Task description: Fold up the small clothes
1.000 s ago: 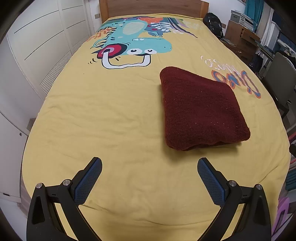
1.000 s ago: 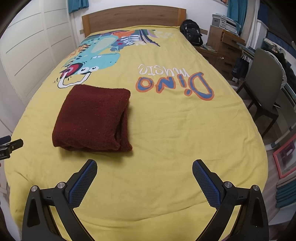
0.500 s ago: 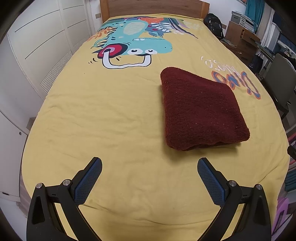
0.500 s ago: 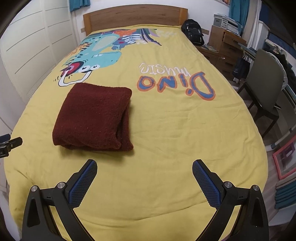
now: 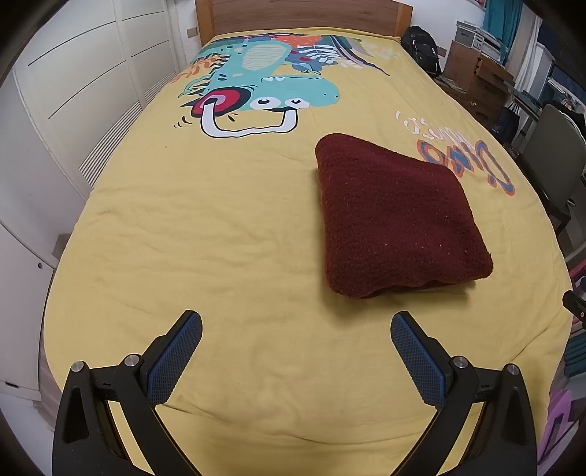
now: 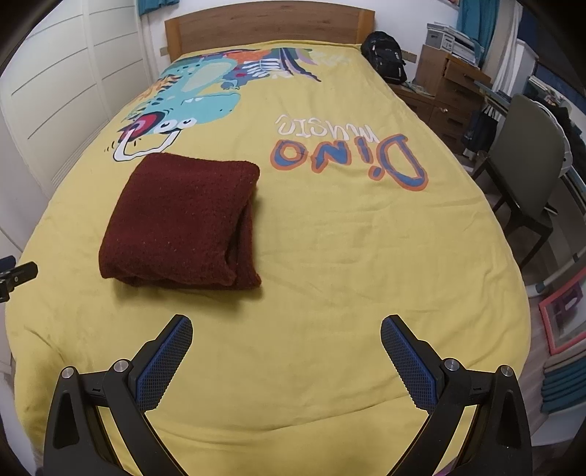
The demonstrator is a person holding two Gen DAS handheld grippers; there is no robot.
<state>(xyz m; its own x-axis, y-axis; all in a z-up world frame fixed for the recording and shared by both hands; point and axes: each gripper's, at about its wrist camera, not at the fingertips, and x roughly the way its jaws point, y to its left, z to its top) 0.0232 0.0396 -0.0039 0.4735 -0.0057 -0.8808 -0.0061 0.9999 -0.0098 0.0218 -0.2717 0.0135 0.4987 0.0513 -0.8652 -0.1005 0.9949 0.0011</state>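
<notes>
Both tongs, left (image 5: 296, 331) and right (image 6: 286, 335), gape wide and empty at the lower frame. The folded maroon garment (image 5: 393, 223) lies centre-right on the bed (image 5: 205, 234); it looks finished, so approach gently and avoid dragging its edges.

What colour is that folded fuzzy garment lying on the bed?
The folded garment is dark red, maroon, plain with no pattern; the right wrist view shows it best.

yellow dinosaur bedspread (image 5: 227, 234) — wooden headboard (image 6: 263, 27), grey chair (image 6: 527, 161)
</notes>
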